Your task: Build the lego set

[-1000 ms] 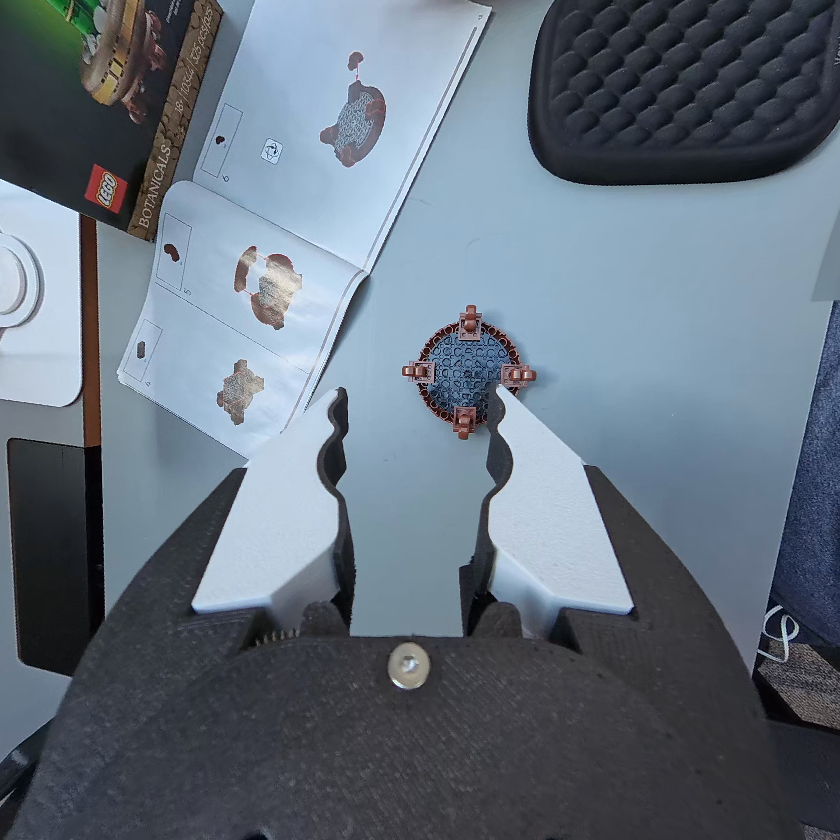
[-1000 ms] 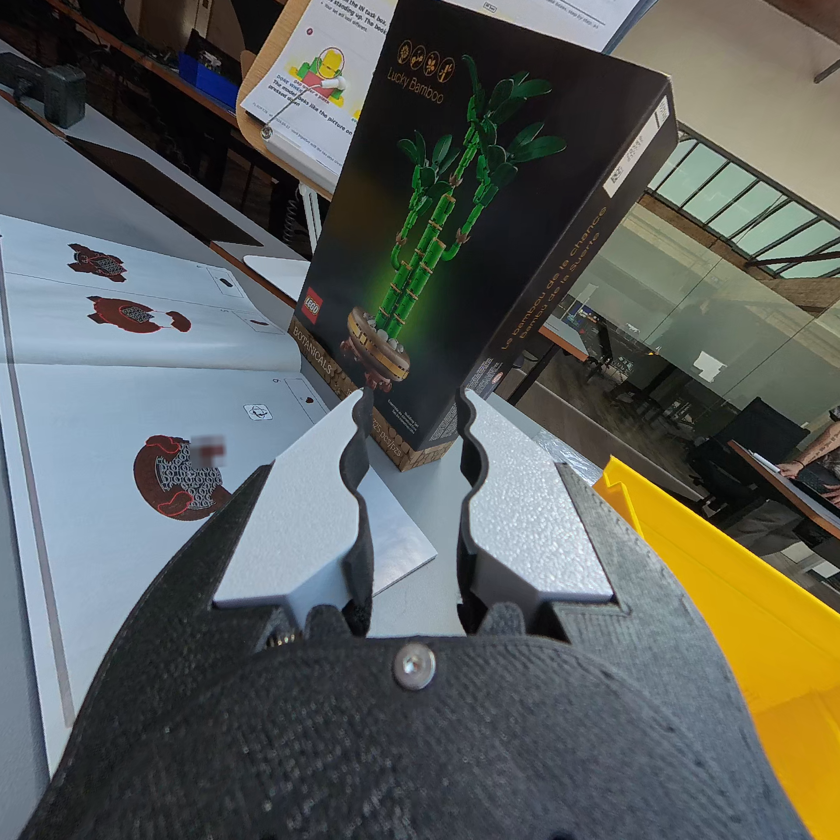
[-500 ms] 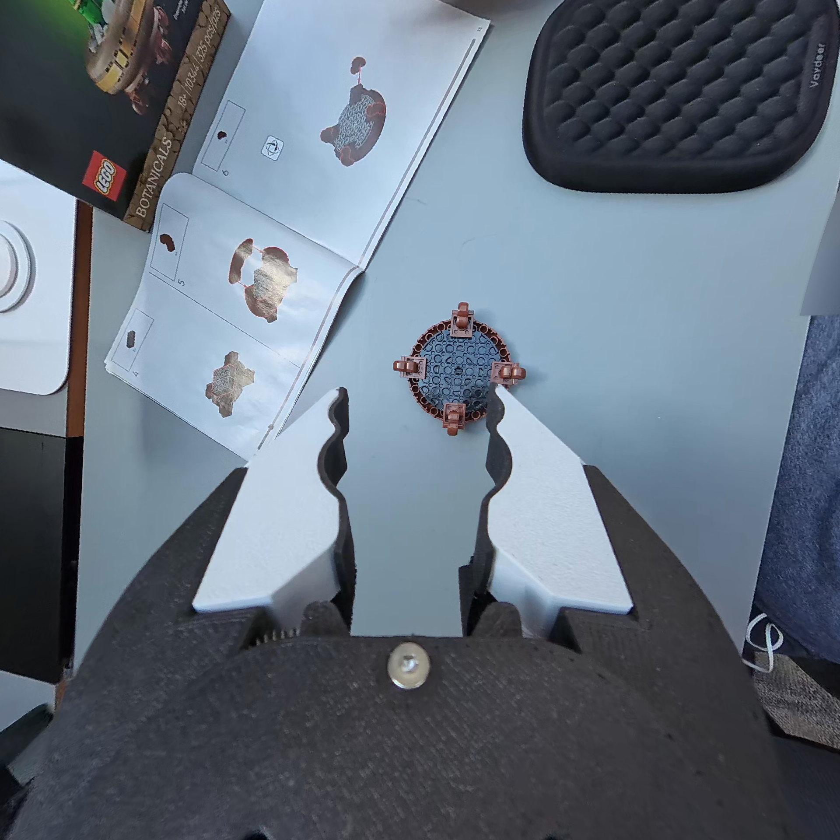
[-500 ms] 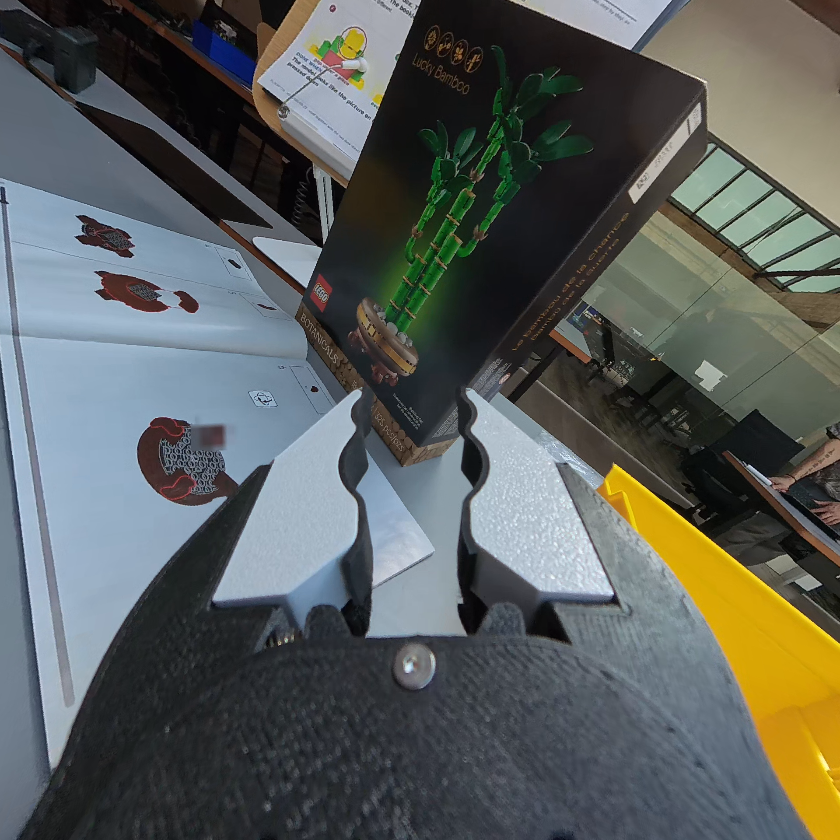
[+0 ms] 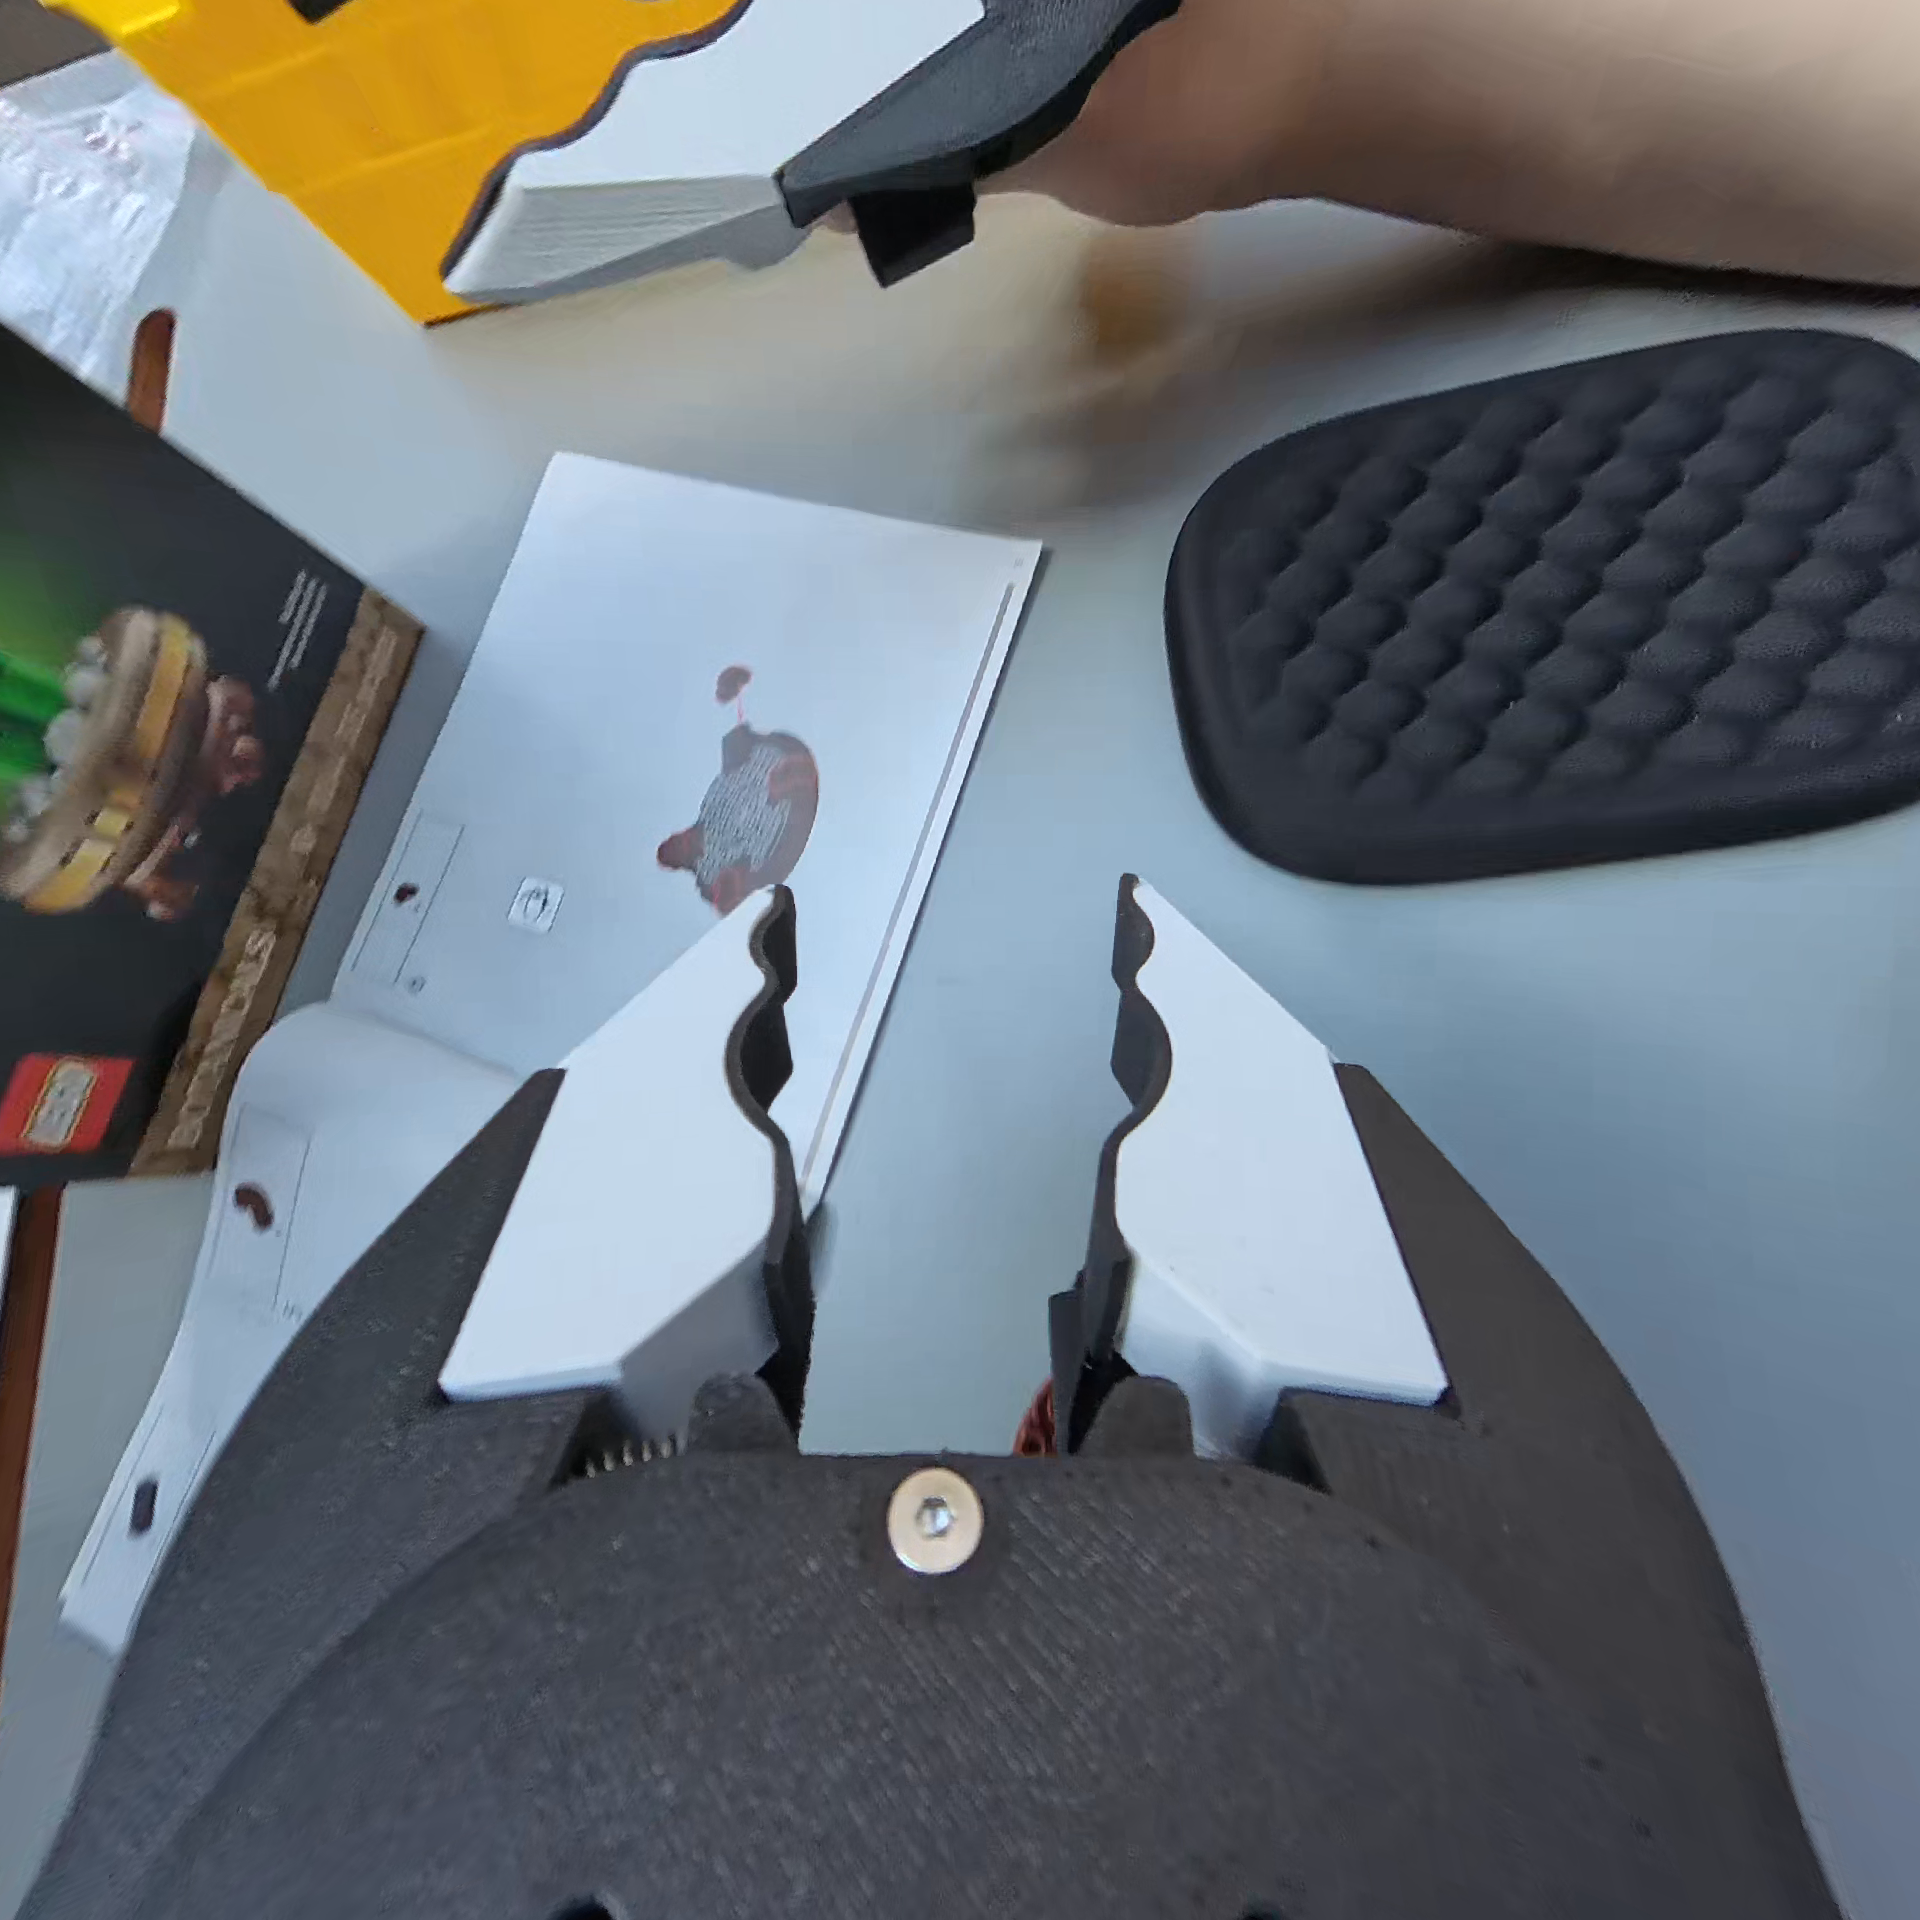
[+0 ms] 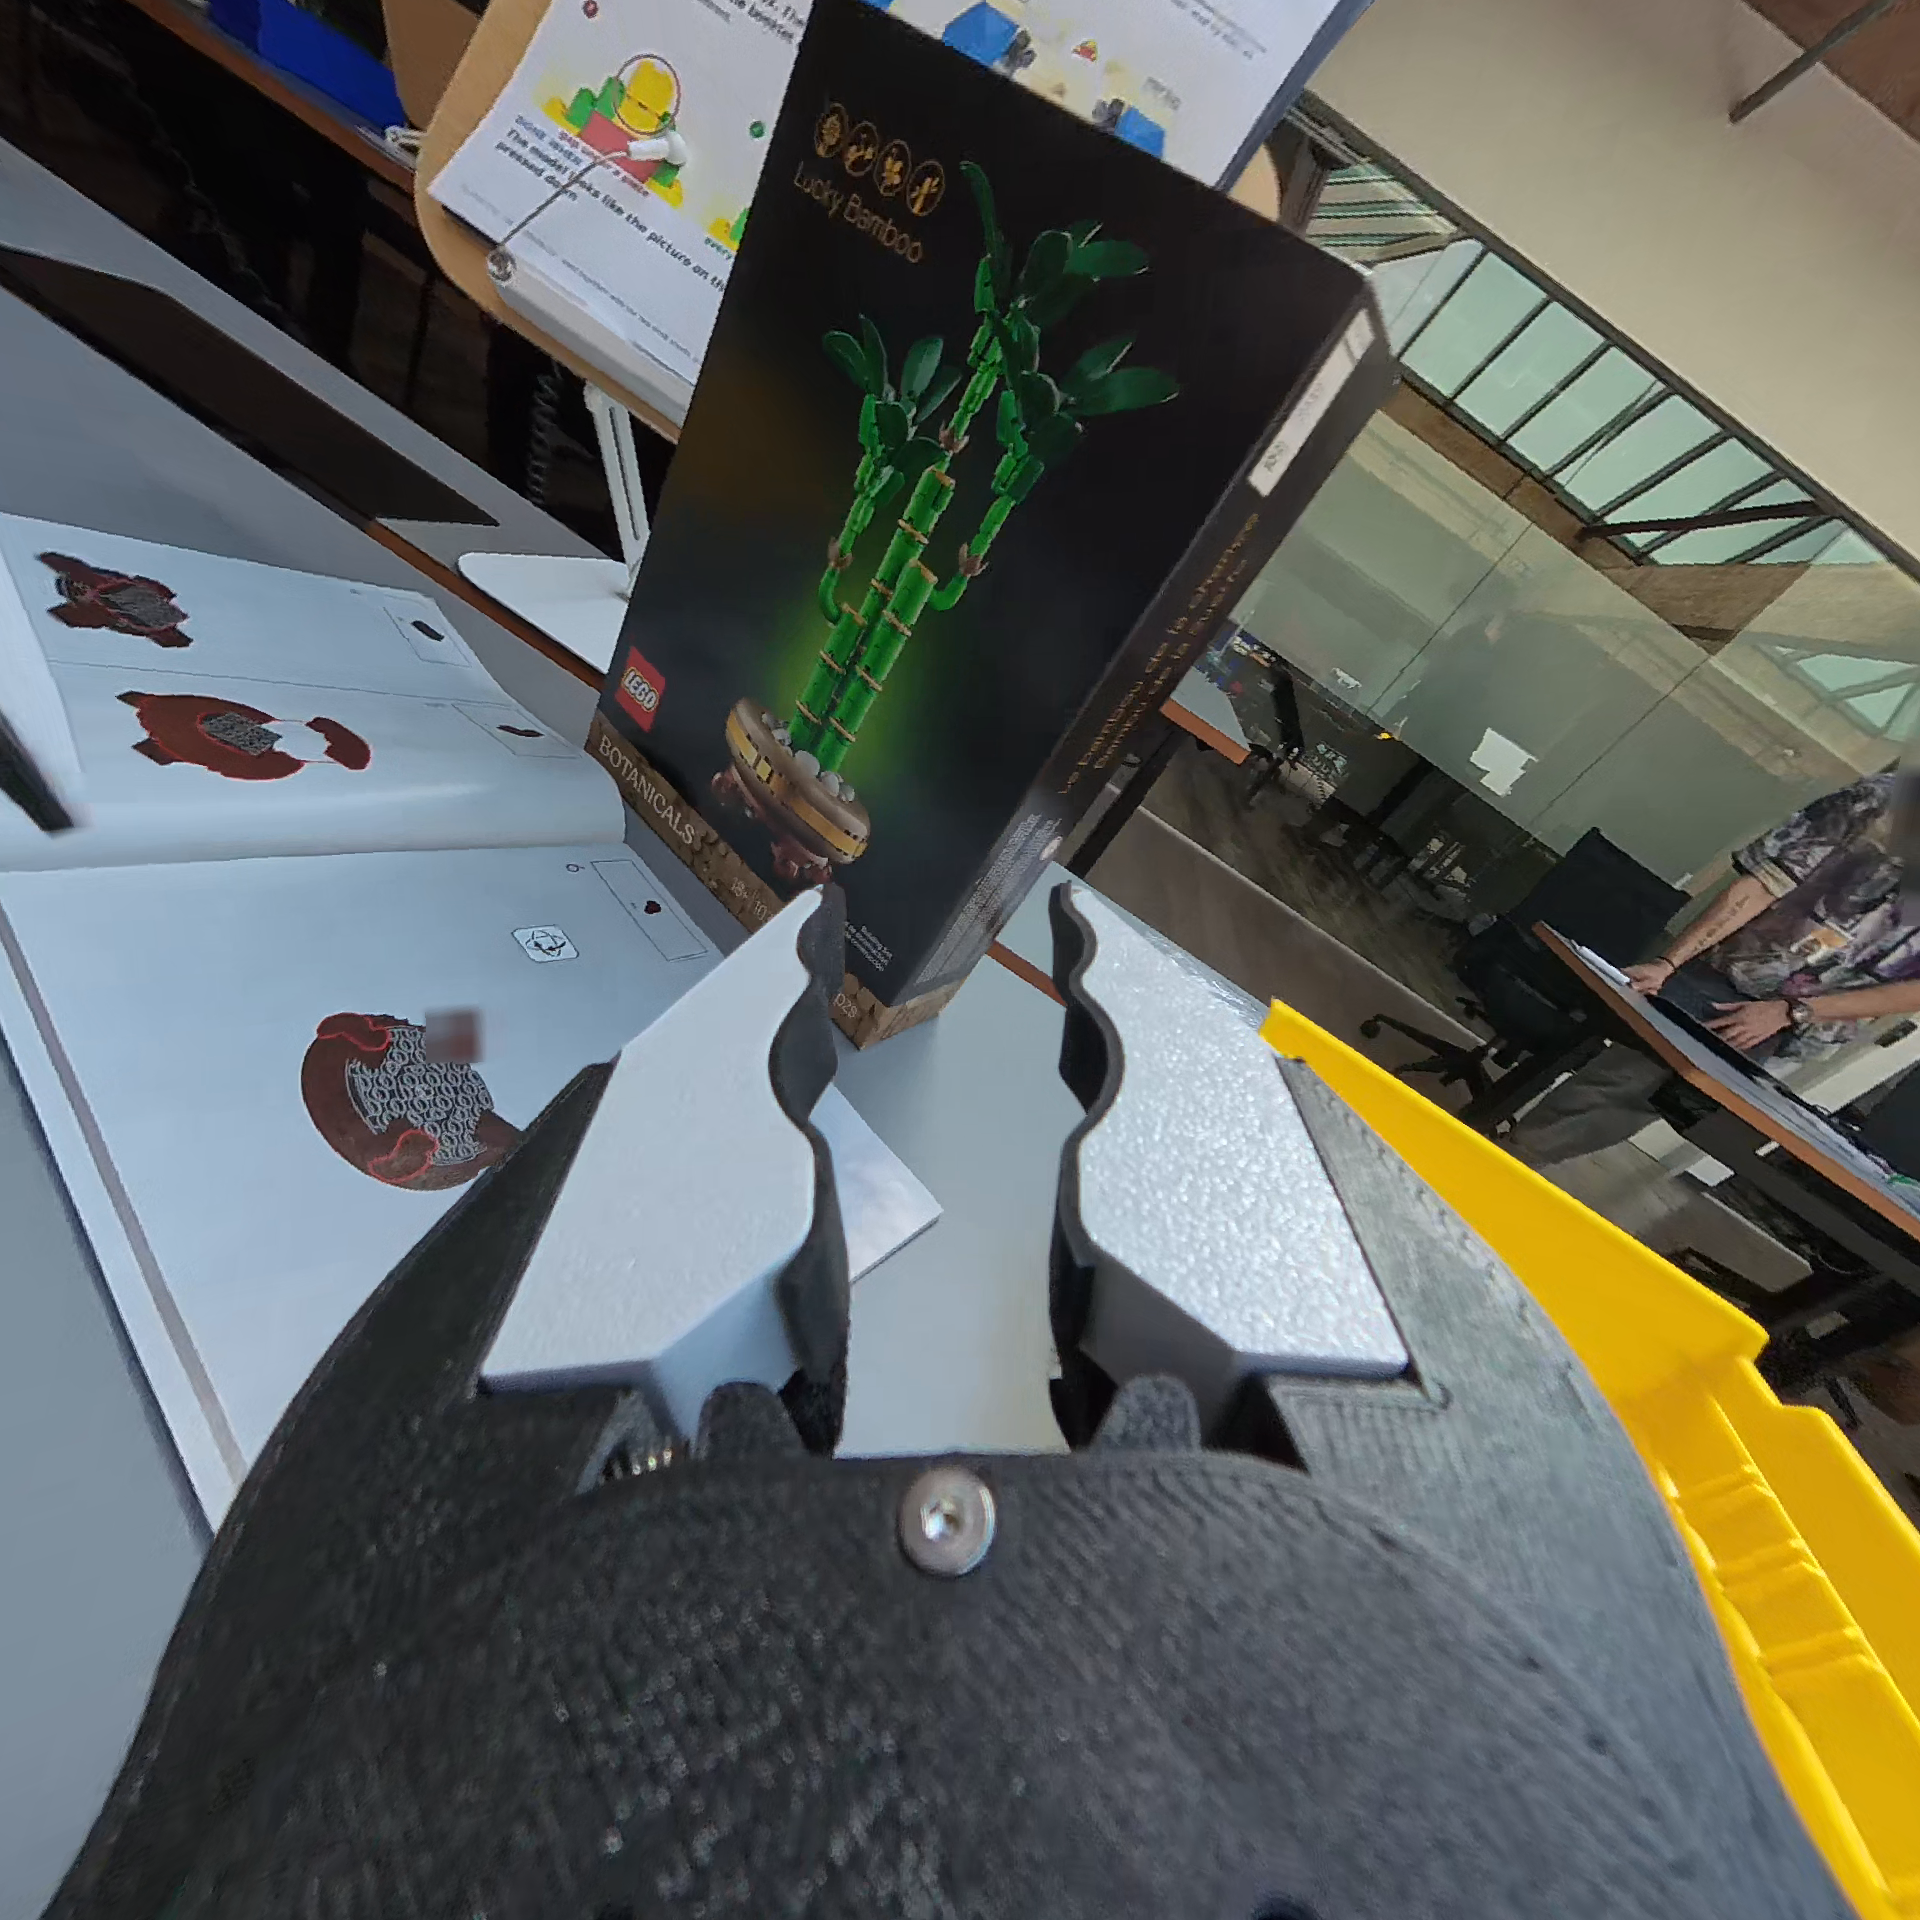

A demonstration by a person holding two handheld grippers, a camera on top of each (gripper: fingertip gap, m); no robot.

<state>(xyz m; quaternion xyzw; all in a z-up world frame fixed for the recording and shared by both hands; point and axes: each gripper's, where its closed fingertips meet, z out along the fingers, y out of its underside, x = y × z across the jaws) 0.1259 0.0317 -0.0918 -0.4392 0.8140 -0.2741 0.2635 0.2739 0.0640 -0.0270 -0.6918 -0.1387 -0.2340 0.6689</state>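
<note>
The round Lego base of the set is all but hidden: only a reddish-brown sliver [image 5: 1034, 1432] shows low in the left wrist view, beside the root of the left gripper's right-hand finger, and whether it touches the finger cannot be told. The left gripper [image 5: 951, 914] stands wide open and holds nothing between its tips, which hang over the grey table [image 5: 1351, 1039] at the edge of the instruction booklet [image 5: 644, 665]. The right gripper [image 6: 940, 925] is parted to a moderate gap and also holds nothing; it points at the upright Lego box [image 6: 966, 499], with the yellow parts bin [image 6: 1662, 1382] along its right side. In the left wrist view the right gripper [image 5: 623, 208] appears farther off, in front of the bin [image 5: 343, 125]. Judgement: the step in hand is fetching the next piece, since the open booklet page shows a small brown part being added to the round base. The next move probably calls for turning the right gripper toward the bin opening and closing on one small brick, while the left steadies the base. Open table lies between booklet and black cushioned pad [image 5: 1558, 623]; the bin wall, box and booklet edge confine the right side closely.
</note>
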